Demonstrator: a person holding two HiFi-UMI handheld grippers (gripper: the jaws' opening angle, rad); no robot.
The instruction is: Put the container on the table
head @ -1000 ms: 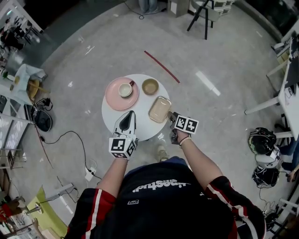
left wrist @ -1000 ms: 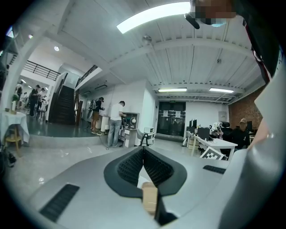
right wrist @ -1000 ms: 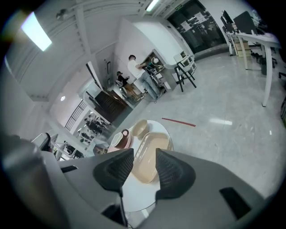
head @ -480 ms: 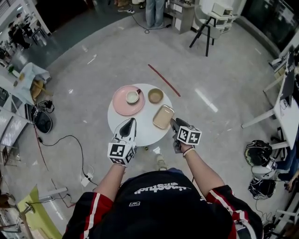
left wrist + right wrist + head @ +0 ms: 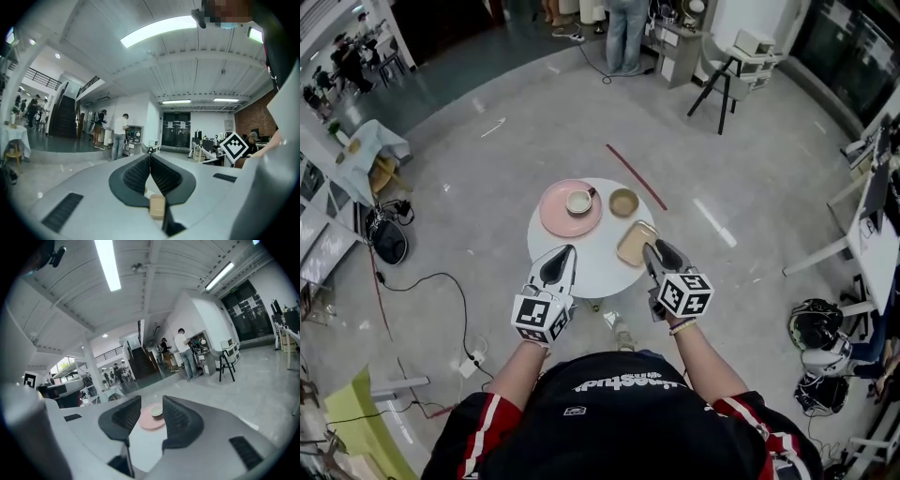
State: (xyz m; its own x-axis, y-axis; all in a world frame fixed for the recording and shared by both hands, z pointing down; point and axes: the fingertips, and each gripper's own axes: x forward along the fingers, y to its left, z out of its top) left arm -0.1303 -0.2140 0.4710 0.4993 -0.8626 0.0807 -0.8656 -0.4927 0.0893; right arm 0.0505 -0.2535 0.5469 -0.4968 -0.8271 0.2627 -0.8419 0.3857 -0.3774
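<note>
Container set down on the table, both grippers off it.
The container (image 5: 637, 243) rests flat at about 4 o'clock on the round table (image 5: 596, 259), so the task looks finished to me. Your right gripper (image 5: 657, 253) has its fingers spread; they have just been closing a little, with nothing between them. The container lies near its tips at 10 o'clock, untouched. Your left gripper (image 5: 561, 262) has its fingers pressed together, empty.

Open-plan office, desks (image 5: 874, 234), staircase (image 5: 63, 115), concrete floor (image 5: 469, 169)
</note>
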